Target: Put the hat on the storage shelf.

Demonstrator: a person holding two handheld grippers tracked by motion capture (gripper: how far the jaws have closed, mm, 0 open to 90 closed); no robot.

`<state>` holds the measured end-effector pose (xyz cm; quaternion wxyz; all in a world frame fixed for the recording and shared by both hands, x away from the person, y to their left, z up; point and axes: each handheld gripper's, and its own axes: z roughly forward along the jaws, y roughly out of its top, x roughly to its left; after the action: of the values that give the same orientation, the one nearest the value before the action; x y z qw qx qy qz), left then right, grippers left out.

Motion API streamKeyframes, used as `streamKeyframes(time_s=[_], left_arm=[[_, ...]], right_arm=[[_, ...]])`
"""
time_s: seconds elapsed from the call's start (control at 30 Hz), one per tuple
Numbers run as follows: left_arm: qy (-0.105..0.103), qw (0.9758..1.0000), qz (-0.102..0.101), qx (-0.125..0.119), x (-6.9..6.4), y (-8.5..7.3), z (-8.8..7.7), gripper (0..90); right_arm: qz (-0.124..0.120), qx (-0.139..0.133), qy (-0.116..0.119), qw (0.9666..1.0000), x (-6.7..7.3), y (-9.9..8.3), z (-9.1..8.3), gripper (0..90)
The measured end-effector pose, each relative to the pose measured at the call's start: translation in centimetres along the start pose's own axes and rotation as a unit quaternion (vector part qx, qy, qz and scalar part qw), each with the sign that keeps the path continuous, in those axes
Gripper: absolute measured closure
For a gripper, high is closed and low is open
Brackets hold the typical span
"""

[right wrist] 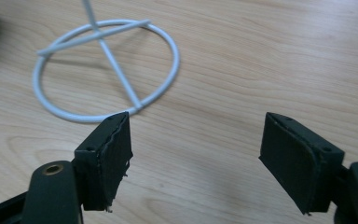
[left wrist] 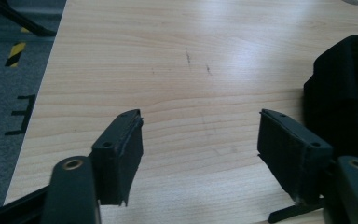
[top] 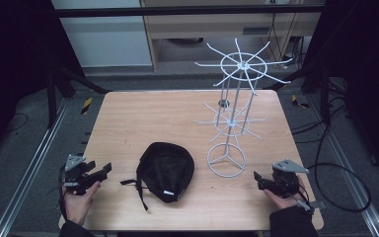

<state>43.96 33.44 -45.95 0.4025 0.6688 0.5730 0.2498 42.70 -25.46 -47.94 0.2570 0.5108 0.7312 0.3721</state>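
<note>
Black cap lies mid-tabletop near the front edge, just beside the left hand-held gripper; right hand-held gripper farther off; both jaws wide, empty.

Overhead light is falling on the wooden surface while the surroundings are staying dark. Glare is washing across the grain in the left gripper view, and the near jaws are looking slightly soft.
</note>
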Motion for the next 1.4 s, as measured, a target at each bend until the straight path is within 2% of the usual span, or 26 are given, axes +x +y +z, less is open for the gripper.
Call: streamKeyframes(time_s=[0.1, 0.17, 0.3, 0.4, 0.53, 0.57, 0.67, 0.73, 0.77, 0.83, 0.9, 1.07, 1.23, 1.4], left_arm=[[-0.003, 1.0000, 0.005, -0.002, -0.5, 0.0, -0.2, 33.8], [-0.004, 0.9999, 0.008, -0.011, -1.3, 0.0, -0.6, 35.1], [-0.008, 0.9996, 0.020, -0.020, -2.2, 0.2, -1.0, 37.0], [-0.019, 0.9994, 0.020, -0.023, -2.8, 0.3, -1.1, 37.1], [-0.030, 0.9990, 0.025, -0.020, -3.5, 0.4, -0.9, 36.6], [-0.033, 0.9988, 0.030, -0.019, -3.9, 0.5, -0.8, 36.6], [-0.038, 0.9985, 0.037, -0.017, -4.4, 0.6, -0.9, 36.6], [-0.039, 0.9984, 0.038, -0.017, -4.5, 0.7, -0.9, 36.7], [-0.043, 0.9981, 0.041, -0.015, -4.7, 0.8, -0.9, 37.7], [-0.044, 0.9981, 0.042, -0.014, -4.8, 0.9, -0.9, 39.0], [-0.053, 0.9975, 0.045, -0.008, -5.2, 1.3, -0.7, 40.5], [-0.060, 0.9967, 0.055, -0.007, -5.9, 1.8, -0.7, 42.0], [-0.063, 0.9955, 0.070, 0.001, -7.0, 2.2, -0.1, 44.1], [-0.066, 0.9943, 0.082, 0.017, -7.7, 2.1, 1.1, 44.2]], right_arm=[[-0.004, 0.001, 0.006, 1.0000, 0.5, 0.2, -0.1, 28.3], [-0.001, -0.005, 0.026, 0.9997, 1.4, 0.3, -0.2, 32.9], [-0.003, -0.010, 0.036, 0.9993, 2.6, 0.6, -0.6, 37.5], [-0.008, -0.016, 0.044, 0.9989, 3.6, 1.0, -0.6, 38.9], [-0.013, -0.020, 0.054, 0.9982, 4.5, 1.3, -0.6, 39.4], [-0.018, -0.023, 0.062, 0.9976, 5.3, 1.6, -0.6, 39.6], [-0.025, -0.027, 0.072, 0.9967, 6.1, 2.0, -0.5, 39.7], [-0.029, -0.027, 0.077, 0.9962, 6.4, 2.1, -0.5, 39.6], [-0.031, -0.030, 0.088, 0.9952, 6.9, 2.4, -0.5, 40.6], [-0.033, -0.032, 0.089, 0.9950, 7.0, 2.5, -0.4, 41.0], [-0.035, -0.037, 0.106, 0.9930, 7.8, 3.1, -0.3, 41.5], [-0.053, -0.032, 0.124, 0.9904, 9.6, 4.1, 0.1, 43.3], [-0.063, -0.032, 0.139, 0.9877, 11.5, 5.1, 0.7, 45.5], [-0.067, -0.028, 0.144, 0.9869, 12.8, 5.7, 1.5, 47.7]])
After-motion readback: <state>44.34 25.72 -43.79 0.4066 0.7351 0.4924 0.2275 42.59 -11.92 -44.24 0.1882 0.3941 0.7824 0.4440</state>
